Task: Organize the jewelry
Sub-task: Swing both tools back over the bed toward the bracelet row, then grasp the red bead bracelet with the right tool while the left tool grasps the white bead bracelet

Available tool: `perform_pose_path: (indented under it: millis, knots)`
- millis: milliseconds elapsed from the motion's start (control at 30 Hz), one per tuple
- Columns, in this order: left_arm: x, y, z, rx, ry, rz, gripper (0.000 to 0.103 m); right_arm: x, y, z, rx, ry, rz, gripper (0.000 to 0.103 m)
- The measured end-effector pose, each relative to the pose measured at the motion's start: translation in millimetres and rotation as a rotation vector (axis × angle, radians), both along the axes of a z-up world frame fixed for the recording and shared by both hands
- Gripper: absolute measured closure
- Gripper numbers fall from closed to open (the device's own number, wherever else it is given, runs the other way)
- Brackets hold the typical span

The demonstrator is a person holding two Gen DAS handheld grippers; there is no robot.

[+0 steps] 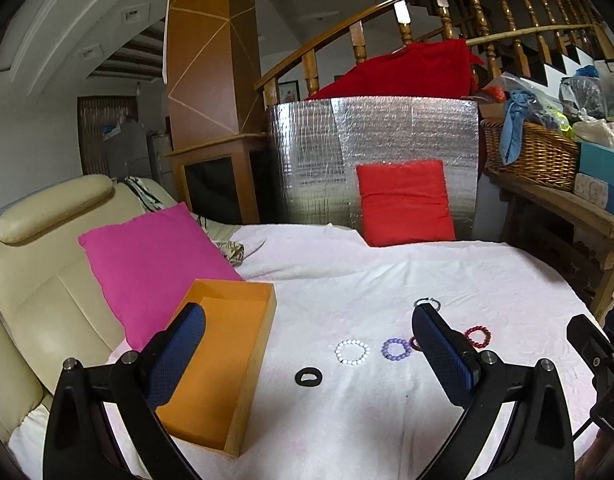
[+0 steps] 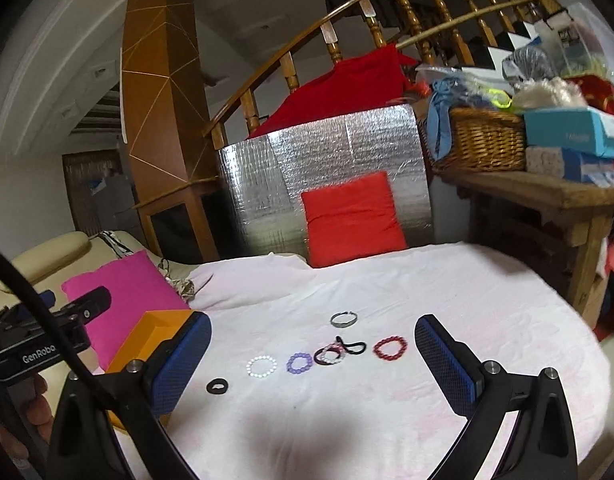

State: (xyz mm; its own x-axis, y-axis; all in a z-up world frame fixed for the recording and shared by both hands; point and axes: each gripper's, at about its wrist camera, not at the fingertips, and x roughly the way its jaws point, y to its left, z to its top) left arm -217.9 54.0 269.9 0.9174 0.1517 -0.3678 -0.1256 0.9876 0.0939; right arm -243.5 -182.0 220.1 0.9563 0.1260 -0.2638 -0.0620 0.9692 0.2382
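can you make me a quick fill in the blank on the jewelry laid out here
1. The box beside the pink pillow is ____ in colour.
2. Between the white bracelet and the tangled hair ties lies the ____ bracelet.
3. Both grippers' fingers stand ____.

Missing words: orange; purple; open

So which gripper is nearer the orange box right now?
Left. The left gripper has one finger over the orange box; the right gripper hovers above the bracelets, box beside its left finger.

White lettering "GenRobo" — cut off, on left hand-held gripper [image 2: 39, 354] body
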Motion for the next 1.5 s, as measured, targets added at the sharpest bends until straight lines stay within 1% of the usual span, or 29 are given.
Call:
perform_pose_path:
  millis: [300,433,567,667,833,933,1067,1100,1133,1200,1233,1267,1300,1333,1400,1467,1500]
  knots:
    - [43,2,-28,-0.029,0.041,0.002,0.0,39,11,-24,-0.077,0.037,0.002,0.0]
    - [66,-1,-42,-0.038,0.057,-0.001,0.0,62,8,-37,-0.087,0.055,-0.003,0.0]
    - [88,-5,-55,-0.05,0.073,-0.001,0.0,81,1,-45,-0.081,0.064,-0.009,0.0]
    - [100,-6,-63,-0.058,0.081,0.0,0.0,92,-7,-53,-0.059,0.076,-0.02,0.0]
    - [123,-10,-81,-0.058,0.108,-0.006,0.0,111,-22,-67,-0.012,0.14,-0.021,0.0]
    - [137,-6,-101,-0.062,0.146,-0.017,0.0,123,-38,-78,0.029,0.194,-0.017,0.0]
    - [155,-1,-133,-0.054,0.207,-0.077,0.0,136,-60,-96,0.053,0.269,-0.049,0.0]
    - [162,3,-145,-0.065,0.239,-0.105,0.0,140,-65,-101,0.056,0.296,-0.057,0.0]
    - [168,6,-155,-0.07,0.268,-0.113,0.0,145,-70,-108,0.057,0.324,-0.059,0.0]
    - [180,14,-178,-0.074,0.34,-0.105,0.0,154,-77,-118,0.058,0.36,-0.062,0.0]
    - [185,17,-186,-0.083,0.368,-0.106,0.0,163,-80,-126,0.054,0.395,-0.061,0.001]
    - [189,20,-193,-0.095,0.393,-0.107,0.0,169,-81,-132,0.052,0.419,-0.061,0.006]
    - [192,21,-196,-0.099,0.405,-0.105,0.0,177,-83,-138,0.057,0.443,-0.06,0.013]
    - [195,22,-200,-0.097,0.415,-0.101,0.0,186,-85,-143,0.064,0.467,-0.054,0.015]
    - [200,24,-207,-0.099,0.44,-0.097,0.0,201,-86,-152,0.062,0.502,-0.057,0.025]
    - [205,27,-212,-0.117,0.463,-0.102,0.0,218,-86,-160,0.053,0.538,-0.067,0.028]
    - [205,29,-214,-0.12,0.468,-0.103,0.0,227,-86,-164,0.057,0.551,-0.069,0.035]
